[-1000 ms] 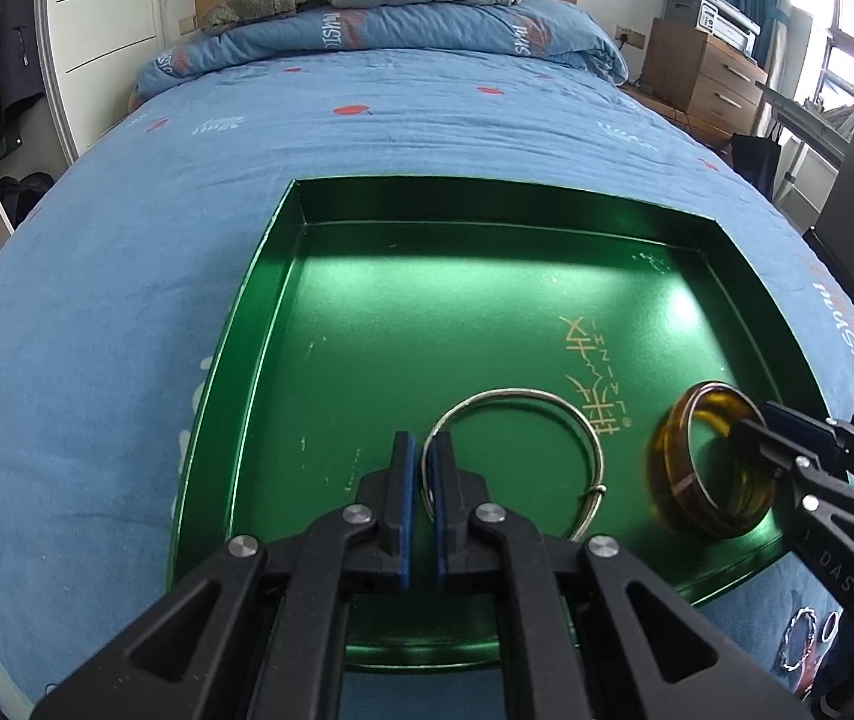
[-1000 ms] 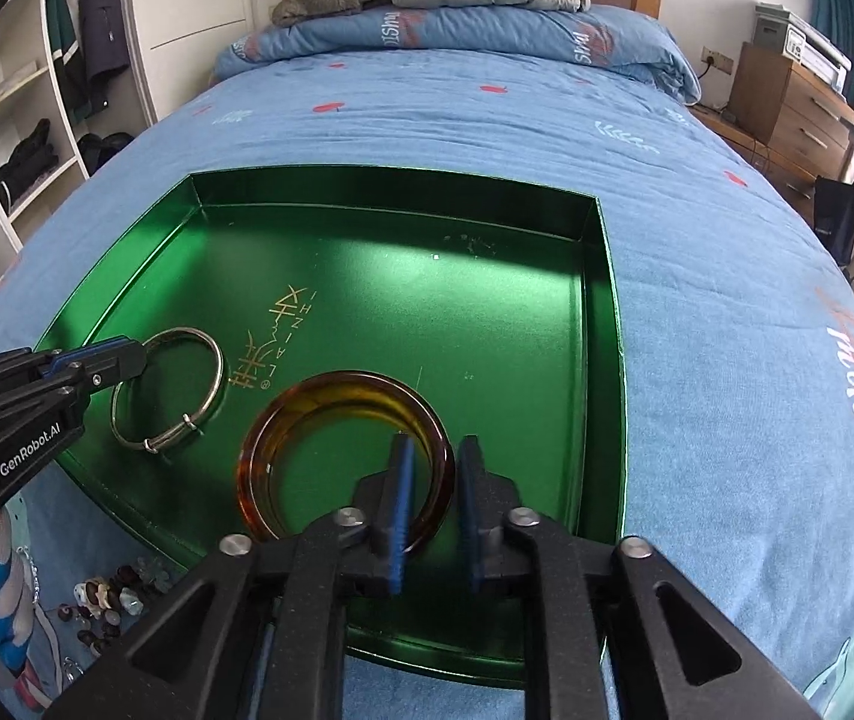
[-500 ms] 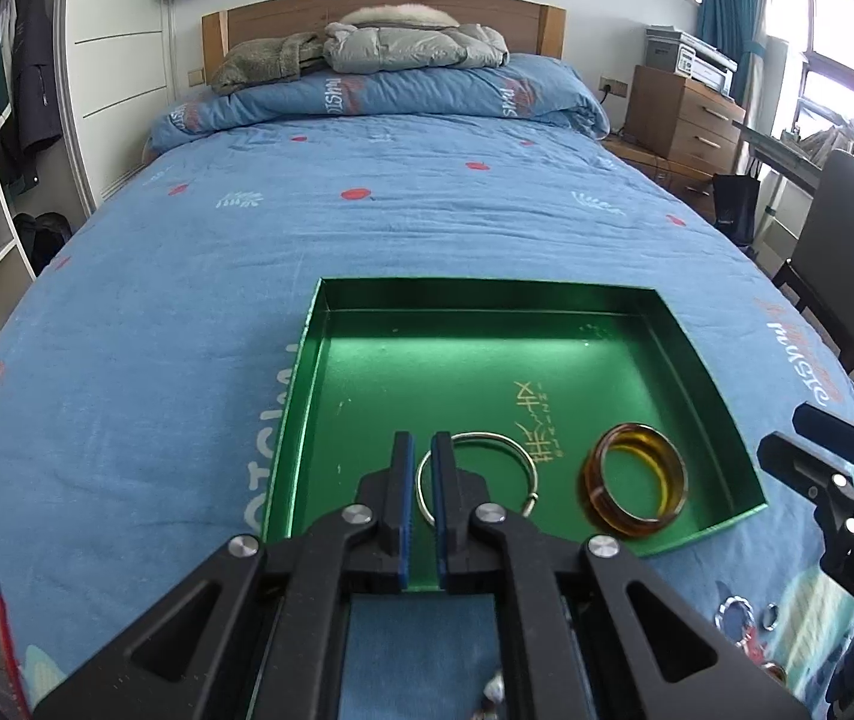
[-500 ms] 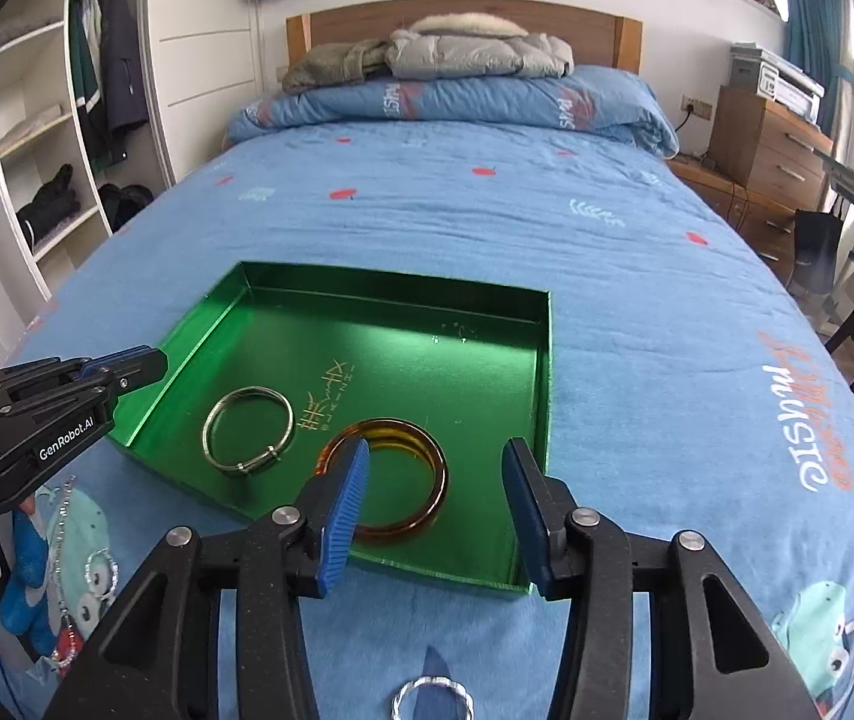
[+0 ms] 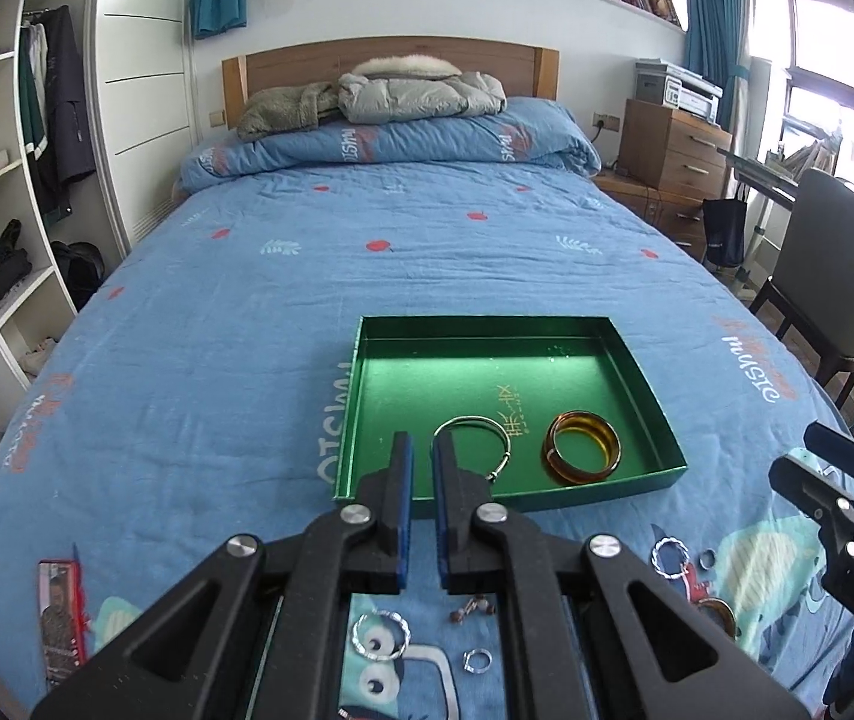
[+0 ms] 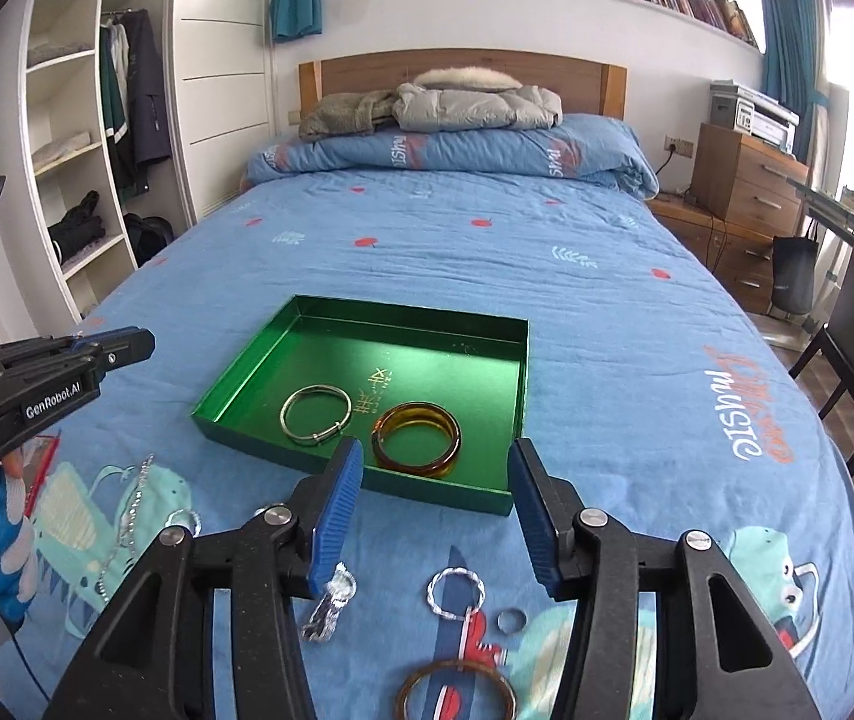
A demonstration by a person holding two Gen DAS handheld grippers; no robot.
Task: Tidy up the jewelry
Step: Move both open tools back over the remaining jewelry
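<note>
Jewelry is split between two places at this moment, and I read it from my grippers outward. Nearest me, loose on the blue bedspread point(image 6: 637, 324), lie a thin brown bangle point(image 6: 456, 690) at 6 o'clock in the right wrist view, a twisted silver ring point(image 6: 455, 593) just beyond it, a small plain ring point(image 6: 511, 620) at its right, and a crumpled silver piece point(image 6: 328, 603) toward 7 o'clock beside a silver chain point(image 6: 133, 504). My right gripper point(image 6: 436, 516) hangs above these with its blue pads spread wide and nothing between them, which suits a drop onto the next piece (the twisted ring looks the easiest reach, in my judgement). My left gripper point(image 5: 418, 510) has its pads nearly together with only a narrow slit, and holds nothing; below it in the left wrist view sit another twisted ring point(image 5: 381, 633) and a tiny ring point(image 5: 477, 660). Farther out, at 12 o'clock, the green tray point(image 6: 361, 306) rests flat on the bed as the collecting spot. Inside it, near the front wall, the silver bracelet point(image 6: 315, 412) lies at left and the amber bangle point(image 6: 417, 437) just beside it at right, apart from each other.
</note>
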